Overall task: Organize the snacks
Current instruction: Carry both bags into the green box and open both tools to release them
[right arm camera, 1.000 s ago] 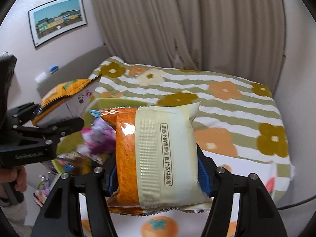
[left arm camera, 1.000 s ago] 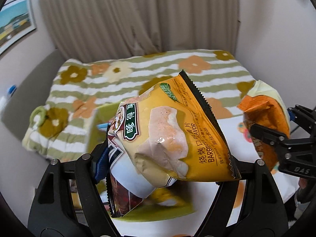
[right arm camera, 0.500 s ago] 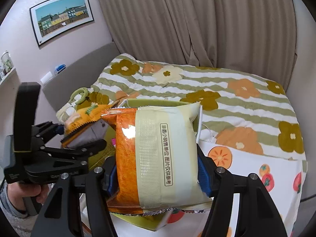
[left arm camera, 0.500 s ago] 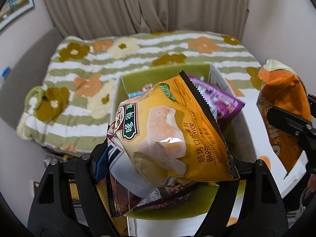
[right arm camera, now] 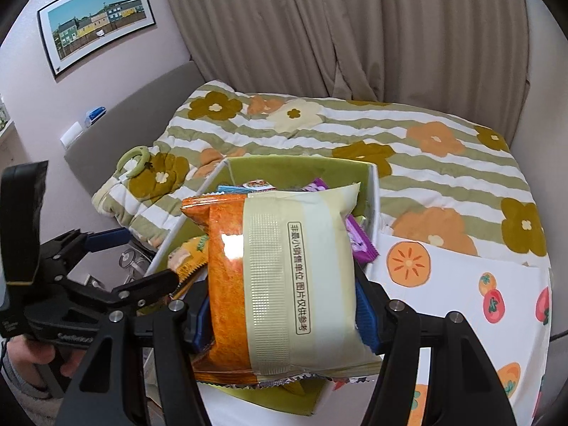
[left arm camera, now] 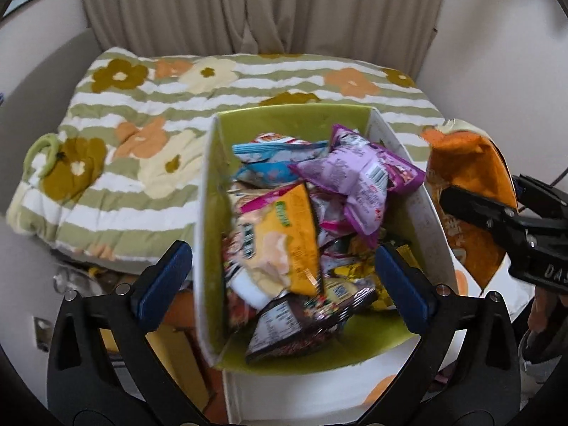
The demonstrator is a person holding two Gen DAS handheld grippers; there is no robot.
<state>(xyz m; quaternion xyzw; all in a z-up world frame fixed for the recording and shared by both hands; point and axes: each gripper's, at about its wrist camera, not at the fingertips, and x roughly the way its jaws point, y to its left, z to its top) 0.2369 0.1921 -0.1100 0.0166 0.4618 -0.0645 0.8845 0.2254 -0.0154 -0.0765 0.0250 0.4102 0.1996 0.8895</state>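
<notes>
A box with a green lining (left arm camera: 284, 119) stands before the bed, full of snack packets. A yellow barbecue chip bag (left arm camera: 284, 248) lies in it among a purple packet (left arm camera: 358, 177) and a blue one (left arm camera: 269, 158). My left gripper (left arm camera: 284, 284) is open and empty just above the box. My right gripper (right arm camera: 280, 305) is shut on an orange and cream snack bag (right arm camera: 284, 277), held above the box's right side; that bag also shows in the left wrist view (left arm camera: 468, 191).
A bed with a striped flower quilt (left arm camera: 142, 135) lies behind the box. A white cloth with fruit prints (right arm camera: 461, 284) covers the surface to the right. Curtains (right arm camera: 319, 35) hang at the back. A framed picture (right arm camera: 96, 17) is on the left wall.
My left gripper opened and let the yellow chip bag drop into the box. Both grippers moved forward over the box. The right gripper still holds the orange bag.
</notes>
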